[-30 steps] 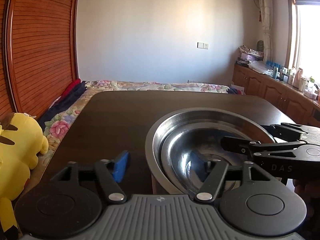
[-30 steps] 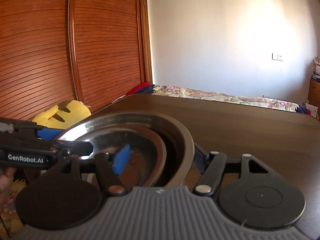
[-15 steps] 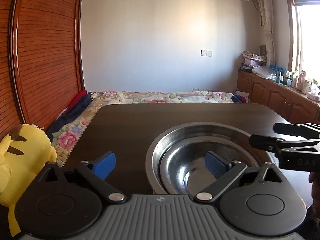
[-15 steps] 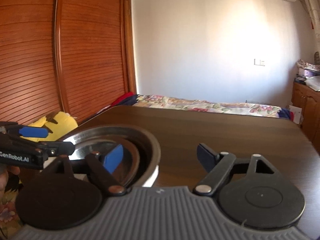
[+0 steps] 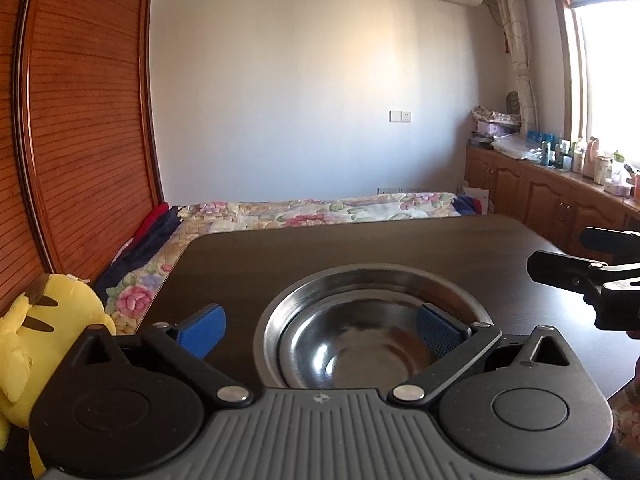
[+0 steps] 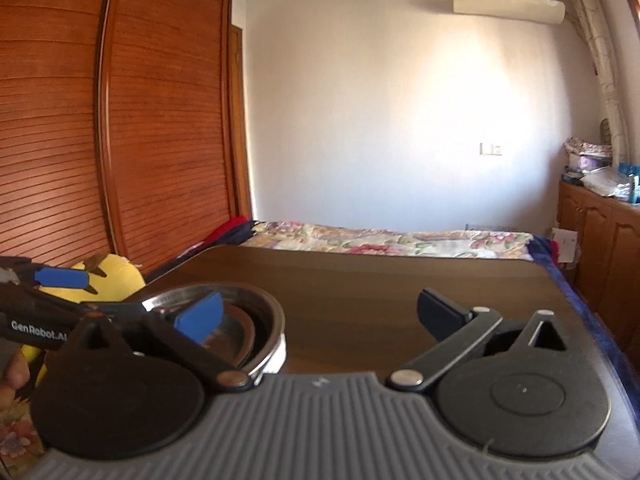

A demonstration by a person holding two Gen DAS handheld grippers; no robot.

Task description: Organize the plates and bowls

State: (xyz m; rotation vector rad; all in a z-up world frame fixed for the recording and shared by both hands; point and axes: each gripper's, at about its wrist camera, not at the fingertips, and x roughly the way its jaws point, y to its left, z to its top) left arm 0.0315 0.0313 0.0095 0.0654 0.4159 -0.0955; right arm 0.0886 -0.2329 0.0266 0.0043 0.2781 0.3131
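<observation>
1. Steel bowls: a smaller bowl [image 5: 360, 344] sits nested inside a larger steel bowl [image 5: 372, 280], both resting on the dark wooden surface [image 5: 400, 244].
2. In the left wrist view the left claw [image 5: 320, 326] stands wide apart and grips nothing; its left blue pad [image 5: 202, 330] is outside the larger bowl's rim, and its right pad [image 5: 436, 334] hangs over the nested bowls without pressing on them.
3. The right claw [image 6: 320, 314] is opening, with nothing pinched between its pads; in its own view the nested bowls [image 6: 248, 328] lie by its left blue pad [image 6: 200, 316], while bare surface fills the gap toward its right finger.
4. Seen from the left claw, the right claw [image 5: 588, 280] is off to the right of the bowls, apart from them.
5. A yellow plush toy [image 5: 36, 332] sits to the left of the left claw, beyond the surface's edge.
6. Ahead of both claws, past the far edge of the surface, lies a bed with a floral cover [image 5: 320, 210].
</observation>
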